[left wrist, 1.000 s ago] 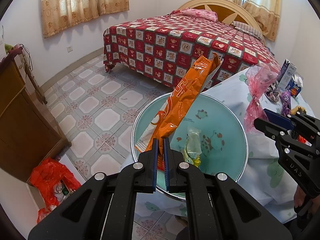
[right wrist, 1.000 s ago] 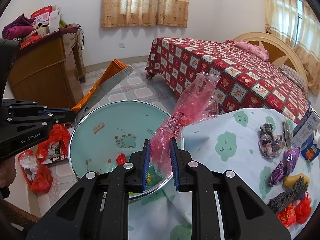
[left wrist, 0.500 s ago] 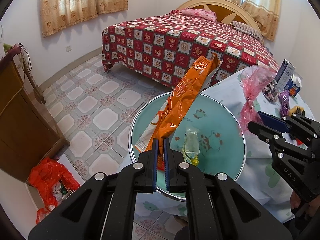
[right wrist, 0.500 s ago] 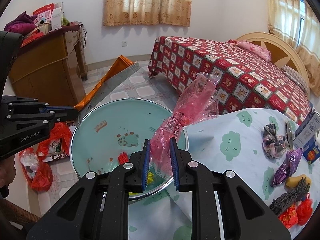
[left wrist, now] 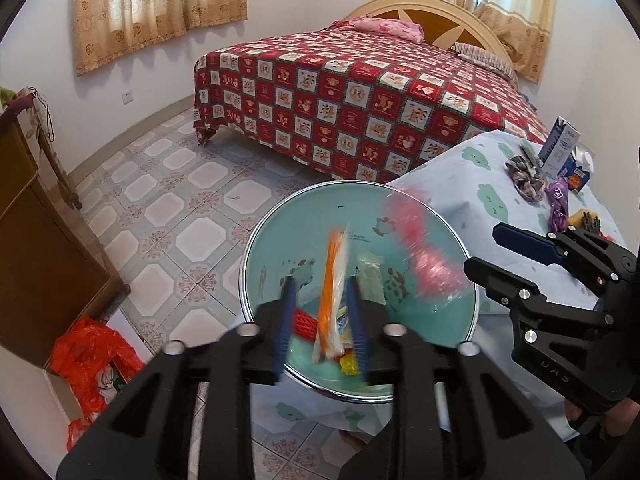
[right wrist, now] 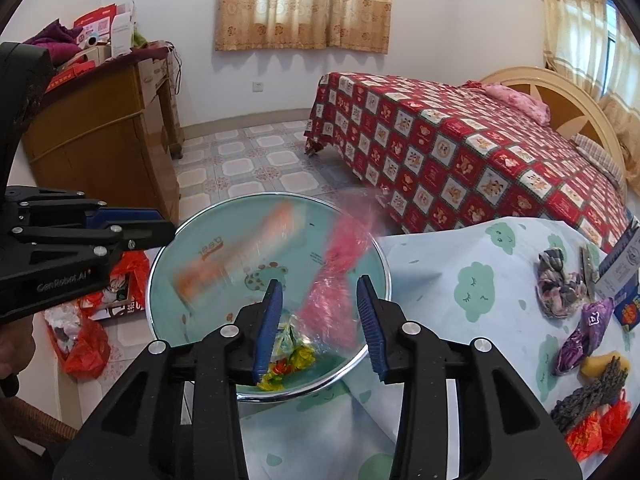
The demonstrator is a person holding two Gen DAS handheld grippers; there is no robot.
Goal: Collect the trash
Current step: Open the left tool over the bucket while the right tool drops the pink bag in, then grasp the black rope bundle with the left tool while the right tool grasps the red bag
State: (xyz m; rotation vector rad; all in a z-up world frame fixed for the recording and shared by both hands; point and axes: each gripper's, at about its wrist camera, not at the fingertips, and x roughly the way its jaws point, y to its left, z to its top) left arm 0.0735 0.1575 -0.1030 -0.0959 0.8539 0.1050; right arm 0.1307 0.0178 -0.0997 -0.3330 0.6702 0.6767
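Left wrist view: the left gripper (left wrist: pixel 320 324) stands with its 2 fingers spread apart at the lower middle of the frame, released. The orange snack wrapper (left wrist: pixel 332 300) hangs blurred in the gap between them, its long axis nearly vertical in the frame, over the teal bowl (left wrist: pixel 272 240). Whether it touches either pad I cannot tell; it looks to be dropping free. Right of it, in the bowl's upper right part, the pink plastic bag (left wrist: pixel 424 252) is a blur too. The right gripper (left wrist: pixel 496 252) reaches in from the right edge, fingers parted, its tips at the bowl's right rim. Small wrappers (left wrist: pixel 348 362) lie at the bowl's bottom.

Right wrist view: the right gripper (right wrist: pixel 320 312) is likewise spread wide at the lower middle, holding nothing firmly. The pink plastic bag (right wrist: pixel 336 284) streaks between its fingers, long axis running up and slightly right, over the teal bowl (right wrist: pixel 192 240). The orange snack wrapper (right wrist: pixel 236 256) is smeared across the bowl's left half, slanting from lower left to upper right, just beside the left gripper (right wrist: pixel 160 226) at the left edge.

More trash lies at the right of this frame on the tablecloth (right wrist: pixel 460 248): a purple wrapper (right wrist: pixel 584 332), a crumpled patterned scrap (right wrist: pixel 556 284), and red wrappers (right wrist: pixel 596 428). By my judgement the right gripper is the nearer one for these, which lie to the right of its fingers.
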